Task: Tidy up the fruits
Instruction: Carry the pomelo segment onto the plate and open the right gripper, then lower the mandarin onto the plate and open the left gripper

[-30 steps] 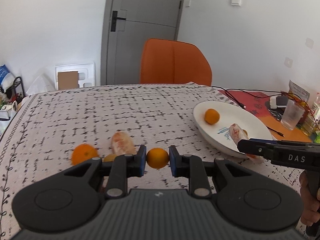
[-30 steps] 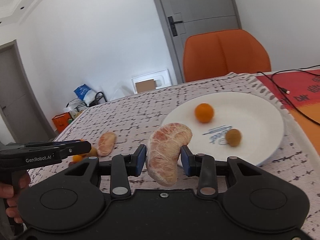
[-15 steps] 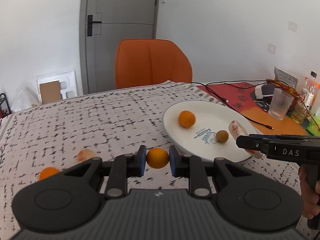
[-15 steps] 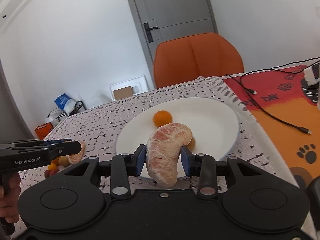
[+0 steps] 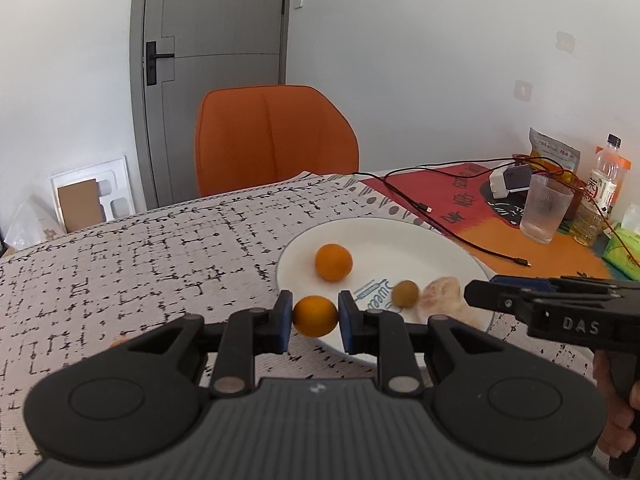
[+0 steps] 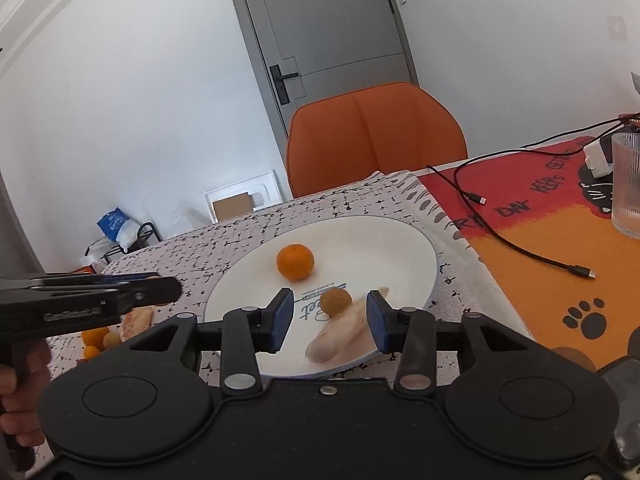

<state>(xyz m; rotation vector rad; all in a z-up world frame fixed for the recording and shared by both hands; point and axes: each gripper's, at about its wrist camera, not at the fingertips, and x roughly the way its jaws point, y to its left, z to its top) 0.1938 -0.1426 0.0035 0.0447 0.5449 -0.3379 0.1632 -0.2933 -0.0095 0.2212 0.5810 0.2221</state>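
While the left hand-held gripper hangs just over the near-left rim of the white plate, its blue pads are clamped on a small orange, one pad on each side of the fruit. On the plate lie a larger orange toward the far left, a small brown fruit near the printed logo, and a peeled pomelo segment against the near rim (blurred in the right wrist view, so its exact rest cannot be told). The right hand-held gripper stands with its pads spread wide, the segment and the brown fruit showing in the gap between them, neither pad touching them as far as can be seen.

Bare white plate remains along the far and right side, between the larger orange and the rim. To the plate's left the patterned cloth of the desk runs free toward the far edge, where an orange chair stands. Further loose fruit lies on the cloth left of the plate. To the right, a black cable crosses the red and orange mat close to the plate's rim, with a ribbed glass beyond.
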